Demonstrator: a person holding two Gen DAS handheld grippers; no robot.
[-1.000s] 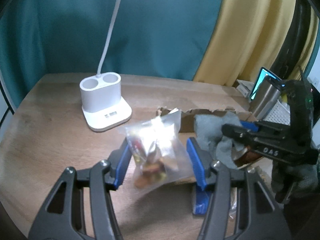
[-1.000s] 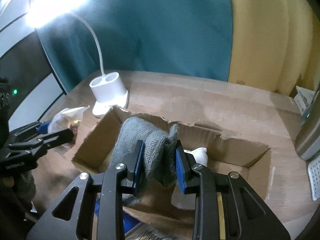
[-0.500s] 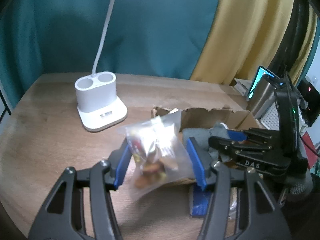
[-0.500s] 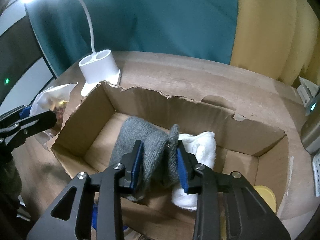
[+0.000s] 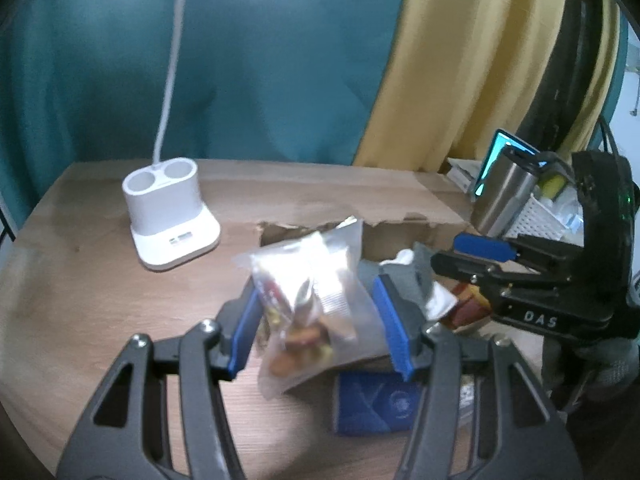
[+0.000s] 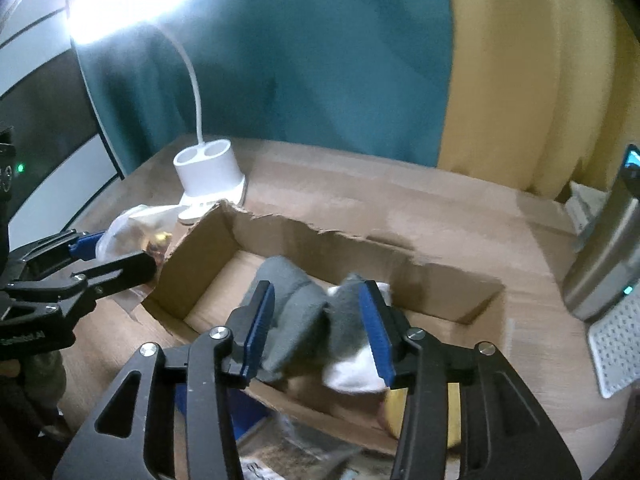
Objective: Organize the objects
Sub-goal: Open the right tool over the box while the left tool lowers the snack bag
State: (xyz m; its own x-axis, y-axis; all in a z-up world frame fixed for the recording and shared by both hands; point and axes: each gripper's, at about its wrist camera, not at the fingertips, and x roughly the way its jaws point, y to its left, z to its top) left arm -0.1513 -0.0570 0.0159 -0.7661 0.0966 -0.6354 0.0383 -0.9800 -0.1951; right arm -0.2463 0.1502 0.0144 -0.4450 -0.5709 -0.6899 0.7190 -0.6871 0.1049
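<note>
The left tool (image 5: 320,320) is clamped on a clear snack bag (image 5: 308,300), held above the desk (image 5: 80,280) just left of the cardboard box (image 6: 208,256). The right tool (image 6: 320,328) hangs over the box with its pads spread apart, the grey sock (image 6: 296,316) lying loose between them beside a white sock (image 6: 352,372).
</note>
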